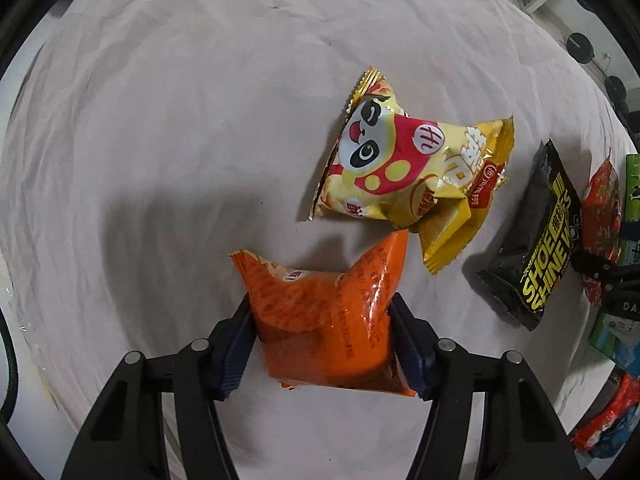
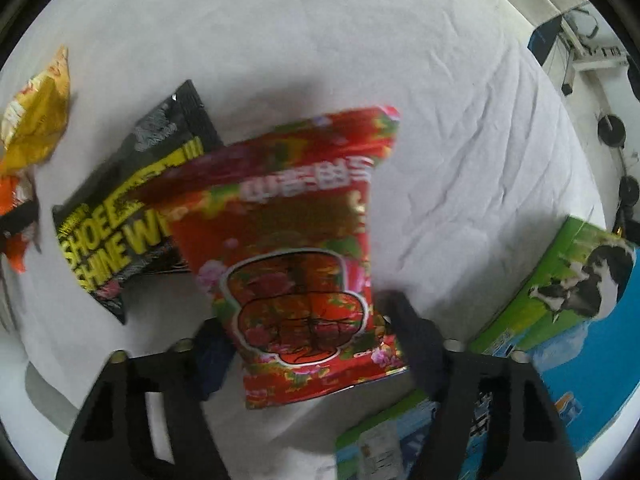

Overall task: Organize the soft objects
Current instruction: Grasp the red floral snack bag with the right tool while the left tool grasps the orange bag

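My left gripper (image 1: 322, 344) is shut on an orange snack bag (image 1: 324, 316) and holds it over the white cloth (image 1: 160, 140). A yellow panda snack bag (image 1: 404, 168) lies just beyond it. A black "Shoe Shine" pouch (image 1: 536, 248) lies to its right. My right gripper (image 2: 308, 344) is shut on a red flowered bag (image 2: 296, 252), held up above the cloth. The black pouch (image 2: 120, 216) lies behind and left of it, and the yellow bag (image 2: 36, 120) shows at the far left. The right wrist view is blurred.
A green and blue milk carton box (image 2: 568, 320) with a cow picture stands at the right on the cloth, with a second such box (image 2: 384, 440) near the bottom. Red packets (image 1: 608, 416) lie at the table's right edge. Furniture stands beyond the table.
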Action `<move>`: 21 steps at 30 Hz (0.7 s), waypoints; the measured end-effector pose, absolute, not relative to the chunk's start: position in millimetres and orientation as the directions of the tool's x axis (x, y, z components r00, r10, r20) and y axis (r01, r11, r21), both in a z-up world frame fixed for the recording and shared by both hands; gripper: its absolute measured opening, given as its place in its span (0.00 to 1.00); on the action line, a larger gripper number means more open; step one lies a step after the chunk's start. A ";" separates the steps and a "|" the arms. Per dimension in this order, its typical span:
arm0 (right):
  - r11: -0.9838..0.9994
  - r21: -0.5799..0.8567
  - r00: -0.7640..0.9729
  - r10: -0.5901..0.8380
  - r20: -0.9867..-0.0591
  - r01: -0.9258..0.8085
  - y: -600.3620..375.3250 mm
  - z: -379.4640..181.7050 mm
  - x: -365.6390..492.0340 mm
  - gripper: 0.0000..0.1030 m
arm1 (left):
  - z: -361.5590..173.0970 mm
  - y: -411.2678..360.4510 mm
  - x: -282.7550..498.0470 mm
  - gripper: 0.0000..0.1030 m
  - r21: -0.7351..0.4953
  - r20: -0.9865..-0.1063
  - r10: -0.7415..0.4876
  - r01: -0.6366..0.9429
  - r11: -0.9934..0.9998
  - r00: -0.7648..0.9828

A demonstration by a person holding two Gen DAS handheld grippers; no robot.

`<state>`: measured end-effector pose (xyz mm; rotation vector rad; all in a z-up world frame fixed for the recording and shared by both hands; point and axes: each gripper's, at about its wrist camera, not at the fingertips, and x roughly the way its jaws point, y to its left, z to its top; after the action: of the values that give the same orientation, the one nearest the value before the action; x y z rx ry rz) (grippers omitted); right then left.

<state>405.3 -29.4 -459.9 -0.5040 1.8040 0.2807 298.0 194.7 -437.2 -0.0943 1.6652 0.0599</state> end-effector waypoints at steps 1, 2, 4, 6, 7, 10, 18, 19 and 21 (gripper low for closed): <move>0.886 -0.054 -0.231 -0.178 -0.957 -0.460 -29.3 -457.8 406.0 0.65 | -435.5 191.9 296.3 0.57 -0.014 -0.996 -0.023 -0.101 0.995 -0.089; 0.889 -0.065 -0.226 -0.185 -0.956 -0.453 -28.4 -456.1 406.3 0.64 | -434.4 190.9 294.2 0.56 -0.010 -0.997 -0.018 -0.106 0.994 -0.077; 0.886 -0.086 -0.210 -0.201 -0.957 -0.455 -26.3 -453.3 407.6 0.62 | -429.9 187.0 288.8 0.56 -0.008 -0.998 -0.016 -0.119 0.993 -0.064; 0.890 -0.100 -0.199 -0.207 -0.958 -0.444 -23.4 -451.9 402.6 0.59 | -425.0 186.8 283.6 0.56 -0.004 -0.999 -0.011 -0.133 0.991 -0.047; 0.895 -0.104 -0.194 -0.206 -0.959 -0.434 -23.3 -450.4 401.9 0.58 | -420.9 182.2 280.3 0.55 -0.004 -0.999 -0.010 -0.137 0.991 -0.040; 0.902 -0.116 -0.180 -0.206 -0.962 -0.415 -20.3 -445.7 396.6 0.53 | -408.7 183.9 271.2 0.55 -0.009 -1.000 -0.012 -0.164 0.986 -0.017; 0.936 -0.107 -0.154 -0.166 -0.974 -0.336 -25.1 -428.1 369.0 0.50 | -383.3 194.6 259.5 0.55 -0.054 -0.998 -0.048 -0.210 0.976 0.037; 0.940 -0.105 -0.146 -0.160 -0.976 -0.326 -26.4 -424.1 367.8 0.49 | -377.7 195.3 260.1 0.55 -0.059 -0.998 -0.051 -0.211 0.976 0.044; 0.946 -0.104 -0.130 -0.150 -0.980 -0.307 -31.0 -415.8 367.3 0.49 | -365.9 186.7 257.8 0.55 -0.067 -0.997 -0.055 -0.213 0.975 0.062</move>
<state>367.3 -31.0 -415.8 -0.3471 1.7078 0.1391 257.8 186.7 -365.9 -0.2169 1.5079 0.1214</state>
